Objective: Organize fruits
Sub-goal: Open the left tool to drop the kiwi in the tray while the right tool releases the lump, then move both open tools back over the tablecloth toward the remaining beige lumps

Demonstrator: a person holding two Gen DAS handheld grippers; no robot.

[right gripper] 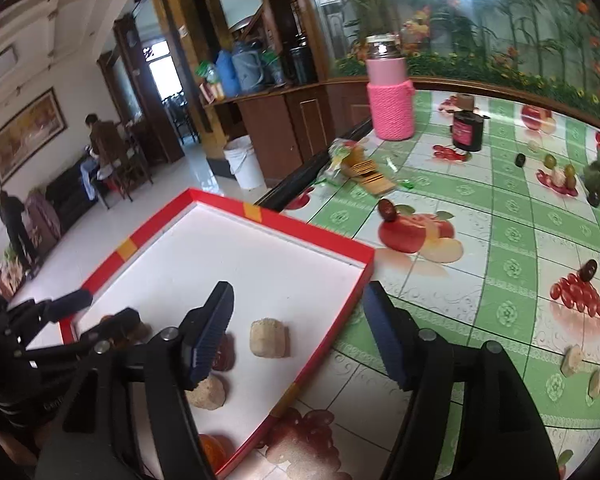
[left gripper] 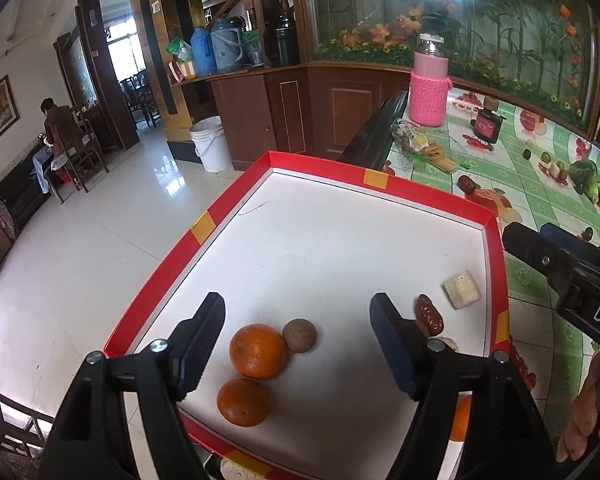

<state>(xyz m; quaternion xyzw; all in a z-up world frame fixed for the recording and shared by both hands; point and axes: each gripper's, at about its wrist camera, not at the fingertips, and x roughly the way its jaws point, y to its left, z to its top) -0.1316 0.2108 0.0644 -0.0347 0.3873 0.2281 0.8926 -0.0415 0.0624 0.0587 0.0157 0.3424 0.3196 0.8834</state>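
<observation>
Left gripper [left gripper: 298, 322] hangs over the near end of the red-rimmed tray [left gripper: 228, 196], its jaws spread wide with nothing pinched between them. Right below that gap sit two oranges [left gripper: 257, 350], one touching the other, and a small brown round fruit [left gripper: 299, 335] snug against the upper orange. Nothing is touching the pads, so these fruits look delivered, resting on the white tray floor.

Over to the right gripper [right gripper: 300, 322]: its jaws also stand apart and empty, straddling the tray's right wall, one finger over the white floor, the other over the tablecloth [right gripper: 480, 200]. Just beside its inner finger lie a dark red date [right gripper: 225, 354] and a pale beige block [right gripper: 269, 338], with a rounder beige lump [right gripper: 207, 392] closer in. An orange peeks from under the gripper at the bottom edge.

Why the clustering? My read: everything goes in at the near end of the tray because that is the shortest reach, leaving the far half bare for what comes next.

And there is more to come. Out on the fruit-print cloth, loose pieces remain: a dark date [right gripper: 388, 210] near the printed apple, another dark fruit [right gripper: 589, 270] on the printed cherries, two pale chunks [right gripper: 572, 360] at the right edge. Telling real fruit from printed fruit is the tricky part here. Further back stands a pink-sleeved jar [right gripper: 390, 96] and a dark canister [right gripper: 467, 130], well clear of the action.

Both hands free, so I judge another pickup is next.
</observation>
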